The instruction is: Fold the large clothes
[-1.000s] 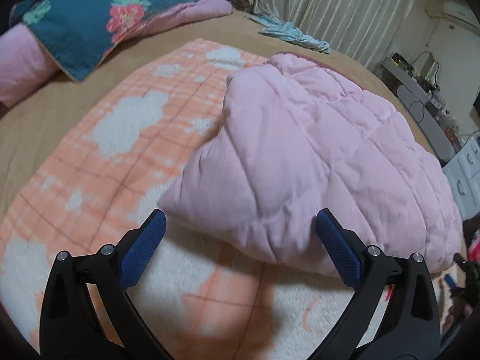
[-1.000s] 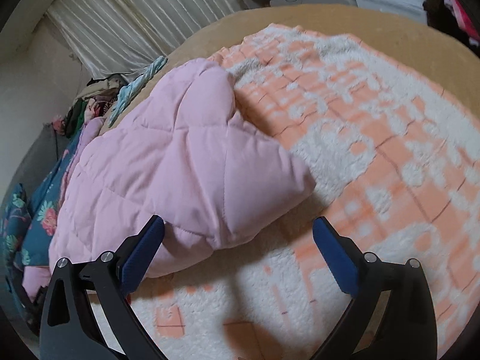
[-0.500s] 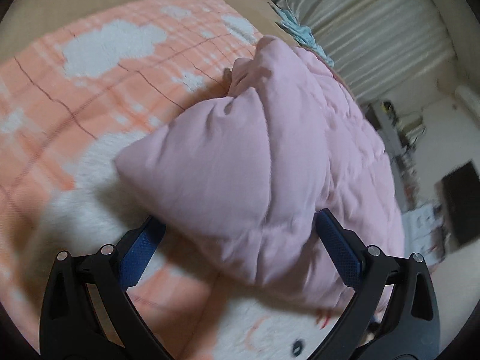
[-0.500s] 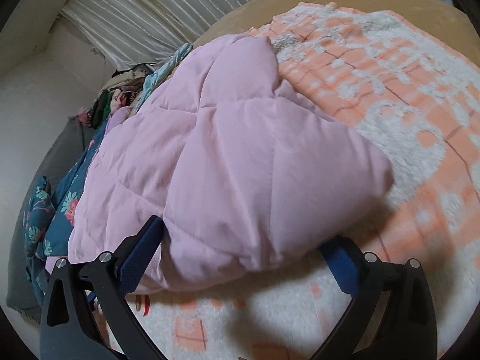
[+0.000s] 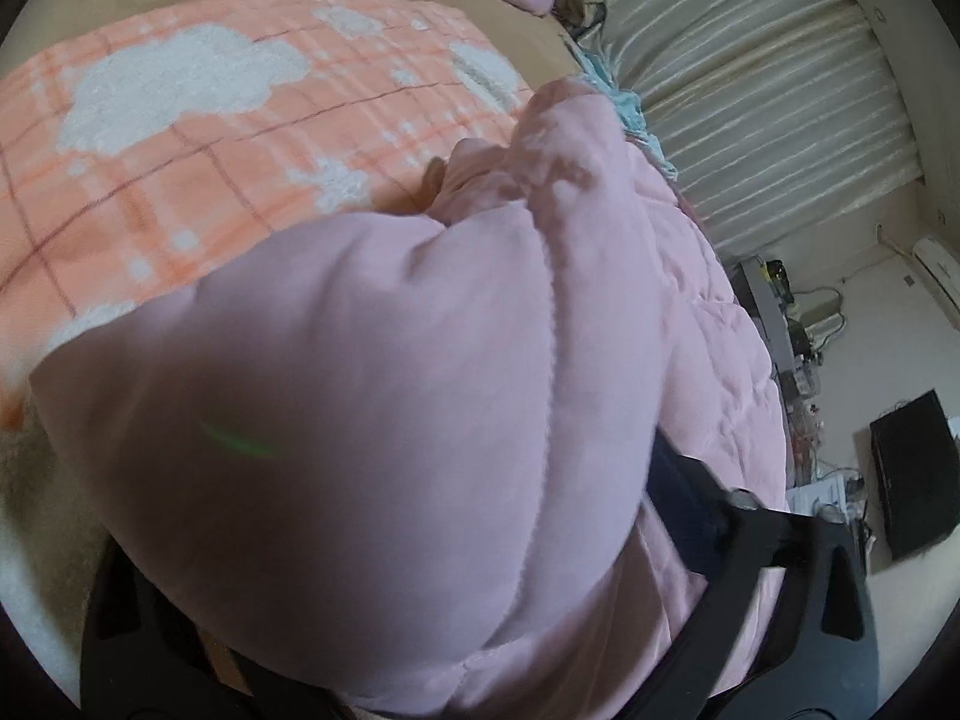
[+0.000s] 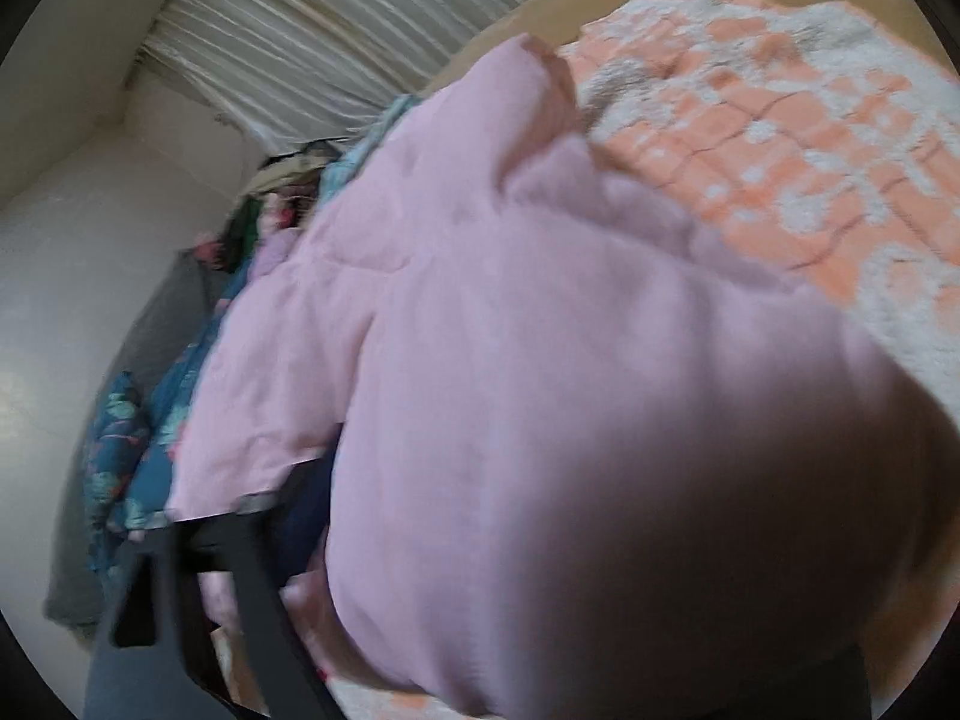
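Note:
A pink quilted padded jacket (image 5: 372, 396) lies on an orange and white fleece blanket (image 5: 180, 120). Its near corner fills the space between the fingers of my left gripper (image 5: 384, 546); only the right blue pad (image 5: 684, 504) shows, set wide, and the left finger is hidden under fabric. In the right wrist view the jacket (image 6: 570, 420) bulges between the fingers of my right gripper (image 6: 600, 540); the left pad (image 6: 306, 516) shows beside the fabric, the right one is covered. Both jaws stand wide around the jacket's corners.
The blanket (image 6: 810, 138) covers a tan bed. A teal floral quilt (image 6: 138, 456) and piled clothes lie at the bed's far side by striped curtains (image 5: 750, 108). A desk with cables and a black box (image 5: 912, 474) stand beyond the bed edge.
Both grippers have pushed forward onto the jacket. Its corners now sit deep between the fingers and cover one pad on each side. The jaws have not visibly closed.

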